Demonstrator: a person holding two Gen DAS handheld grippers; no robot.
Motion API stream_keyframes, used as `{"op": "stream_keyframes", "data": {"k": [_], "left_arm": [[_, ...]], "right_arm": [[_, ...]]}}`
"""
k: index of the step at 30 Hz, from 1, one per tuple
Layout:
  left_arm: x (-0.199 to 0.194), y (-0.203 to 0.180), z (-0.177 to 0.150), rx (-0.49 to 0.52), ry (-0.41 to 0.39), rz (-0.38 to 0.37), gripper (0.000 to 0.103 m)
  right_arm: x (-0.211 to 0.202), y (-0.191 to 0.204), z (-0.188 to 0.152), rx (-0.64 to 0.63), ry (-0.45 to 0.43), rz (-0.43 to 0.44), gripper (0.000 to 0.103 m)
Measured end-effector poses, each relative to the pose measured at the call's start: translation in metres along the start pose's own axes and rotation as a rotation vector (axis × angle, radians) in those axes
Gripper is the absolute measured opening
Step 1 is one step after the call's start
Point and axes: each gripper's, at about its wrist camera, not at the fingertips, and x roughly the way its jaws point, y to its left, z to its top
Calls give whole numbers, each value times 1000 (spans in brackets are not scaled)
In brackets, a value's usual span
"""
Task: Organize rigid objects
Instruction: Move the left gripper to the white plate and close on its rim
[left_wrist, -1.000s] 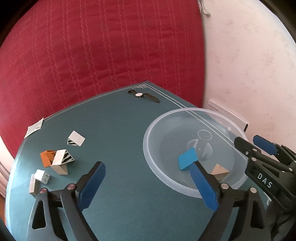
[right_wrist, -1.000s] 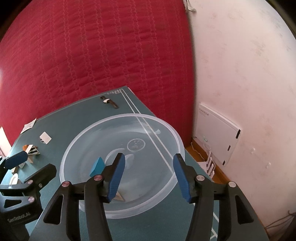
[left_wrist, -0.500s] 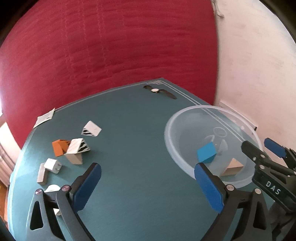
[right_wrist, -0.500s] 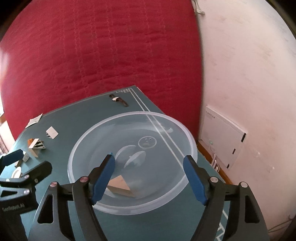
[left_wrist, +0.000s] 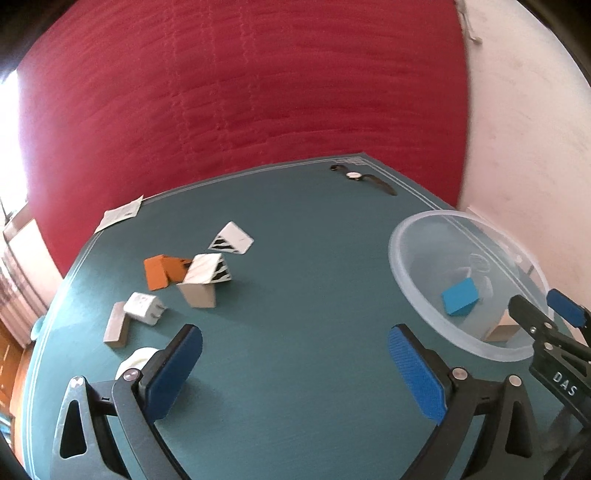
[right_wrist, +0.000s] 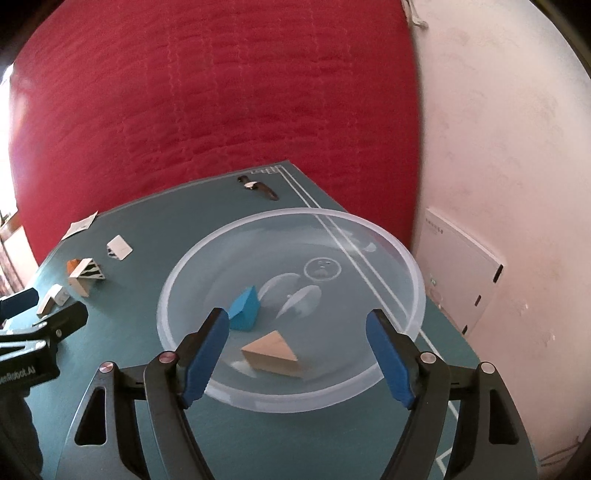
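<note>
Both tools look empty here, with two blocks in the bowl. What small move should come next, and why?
Probably send the open left tool forward-left toward the striped block. The bowl holds only the blue block and the wooden wedge, while several pieces are loose on the table.

This looks like a room in a home, not a lab or a workshop. A large red quilted cloth (right_wrist: 207, 110) hangs behind the desk (left_wrist: 295, 332), and beside it stands a plain whitish plastered wall (right_wrist: 498, 147) with a white flat box (right_wrist: 461, 280) fixed low on it. The desk has a teal mat with thin white border lines. On it lie private small things: a wristwatch (left_wrist: 360, 176), a white charger plug (left_wrist: 144, 308), a paper slip (left_wrist: 119, 215). At the far left, bright daylight comes in
</note>
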Motion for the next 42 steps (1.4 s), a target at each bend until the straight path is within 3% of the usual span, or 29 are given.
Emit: {"op": "stream_keyframes", "data": {"k": [15, 22, 29, 35, 42], "left_arm": [[-1, 70, -20, -105, 26, 113, 102], [3, 109, -31, -152, 60, 172, 102], [12, 131, -35, -209, 93, 144, 102], [22, 131, -37, -232, 134, 106, 102], [25, 127, -39, -219, 137, 116, 102]], "right_arm": [[-20, 43, -12, -111, -41, 31, 78], [-23, 67, -22, -154, -16, 82, 78], [-22, 88, -32, -204, 21, 124, 78], [-19, 93, -37, -224, 45, 137, 78], [-19, 101, -41, -255, 57, 149, 78]]}}
